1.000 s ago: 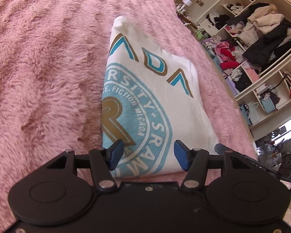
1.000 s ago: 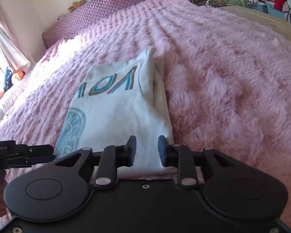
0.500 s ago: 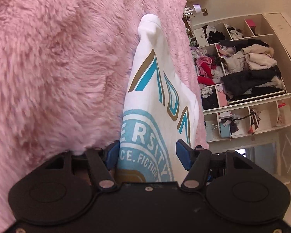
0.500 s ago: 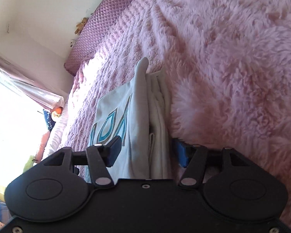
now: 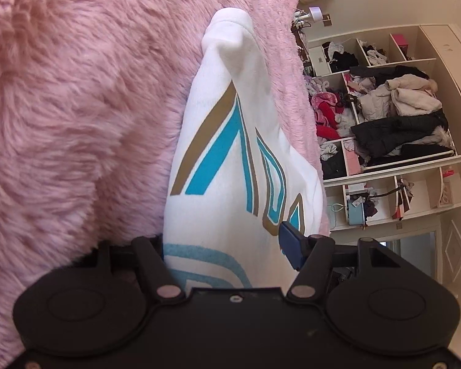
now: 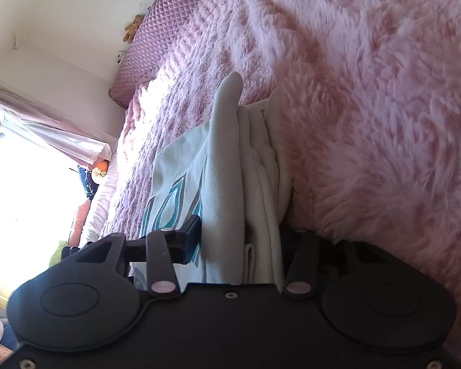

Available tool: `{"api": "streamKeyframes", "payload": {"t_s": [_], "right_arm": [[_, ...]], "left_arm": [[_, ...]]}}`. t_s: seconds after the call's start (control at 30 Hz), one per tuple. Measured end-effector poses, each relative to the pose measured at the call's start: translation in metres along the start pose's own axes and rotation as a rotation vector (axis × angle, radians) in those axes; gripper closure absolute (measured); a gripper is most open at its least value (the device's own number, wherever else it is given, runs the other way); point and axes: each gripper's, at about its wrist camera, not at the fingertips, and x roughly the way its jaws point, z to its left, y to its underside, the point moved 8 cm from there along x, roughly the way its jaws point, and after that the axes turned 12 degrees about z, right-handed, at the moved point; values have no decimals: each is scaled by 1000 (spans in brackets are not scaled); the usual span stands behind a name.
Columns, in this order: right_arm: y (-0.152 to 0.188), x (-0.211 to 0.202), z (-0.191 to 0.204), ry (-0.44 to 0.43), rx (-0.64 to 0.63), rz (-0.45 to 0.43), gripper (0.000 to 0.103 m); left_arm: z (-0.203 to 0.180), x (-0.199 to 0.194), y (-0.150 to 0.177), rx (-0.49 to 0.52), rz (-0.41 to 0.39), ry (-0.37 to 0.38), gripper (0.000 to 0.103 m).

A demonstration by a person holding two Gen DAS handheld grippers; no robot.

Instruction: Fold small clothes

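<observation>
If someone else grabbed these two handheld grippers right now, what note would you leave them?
Left gripper: jaws astride the near edge of the folded white shirt, one finger under it against the pink blanket; whether it is clamped, I cannot tell.
Right gripper: jaws astride the stacked layers at the shirt's other near corner, looks closed on them.
Done: shirt lies folded into a compact rectangle, print up.
Left: probably one last fold or lifting it away; keep both grips level.
</observation>
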Motion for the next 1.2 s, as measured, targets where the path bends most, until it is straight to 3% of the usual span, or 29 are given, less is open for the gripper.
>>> {"api": "streamKeyframes", "payload": {"t_s": [0.03,0.17,0.3,0.43,0.63,0.87,1.03,1.17,1.2], "right_arm": [[1,-2,0,24,-7,-7,66],[-1,0,16,144,-28,-39,72],[-4,-5,49,277,-105,-58,79],[-9,-10,95,364,-244,-65,80],[-10,9,179,266,-379,-58,80],[13,122,277,43,-435,63,80],[33,213,295,-8,-438,138,81],[38,264,276,63,-466,171,81],[38,274,269,88,-470,185,81]], "left_arm": [[-2,-1,1,9,-7,-31,48],[-17,2,5,84,-21,-209,64],[-42,-8,8,150,-37,-276,78],[-64,-32,13,223,-49,-277,79],[-74,-122,14,254,-165,-285,79],[-27,-282,7,183,-326,-413,80],[43,-349,-6,119,-396,-456,79],[115,-356,-21,39,-395,-427,76],[128,-354,-22,27,-395,-429,71]]}}
